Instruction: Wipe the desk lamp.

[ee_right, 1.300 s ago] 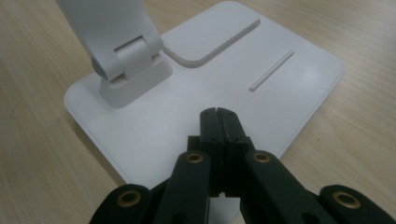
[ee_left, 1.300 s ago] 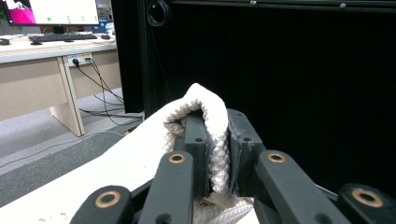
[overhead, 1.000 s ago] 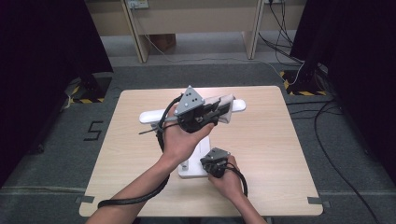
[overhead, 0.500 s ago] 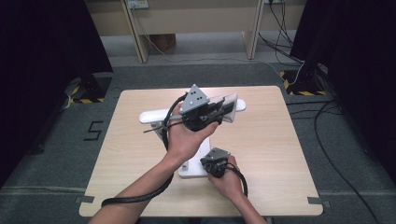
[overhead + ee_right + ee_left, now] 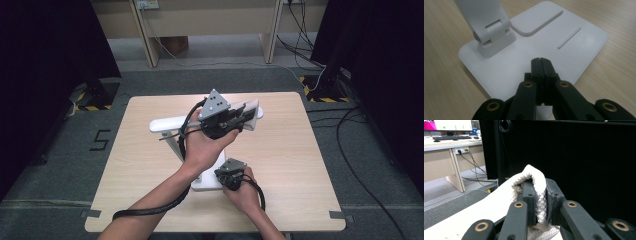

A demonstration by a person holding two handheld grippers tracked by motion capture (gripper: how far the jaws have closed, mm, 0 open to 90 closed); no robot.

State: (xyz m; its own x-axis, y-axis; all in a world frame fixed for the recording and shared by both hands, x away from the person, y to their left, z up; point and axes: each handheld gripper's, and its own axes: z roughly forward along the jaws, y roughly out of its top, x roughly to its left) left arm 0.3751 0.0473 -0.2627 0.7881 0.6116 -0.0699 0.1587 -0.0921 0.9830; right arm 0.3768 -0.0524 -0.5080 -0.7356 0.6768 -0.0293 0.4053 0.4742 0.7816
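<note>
One white desk lamp (image 5: 200, 150) stands on one wooden table (image 5: 310, 165). Two grippers: the left gripper (image 5: 227, 120) is clamped on one white cloth (image 5: 535, 185) at the lamp's head; the right gripper (image 5: 541, 61), jaws closed and empty, presses on the lamp's base (image 5: 574, 47).

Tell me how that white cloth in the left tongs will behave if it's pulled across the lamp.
The white cloth is probably floppy: it folds limply over one jaw of the left tongs. Its woven mesh texture likely grips rather than slips. It looks light, so the desk lamp should hardly tip, especially with the right tongs on its base.
</note>
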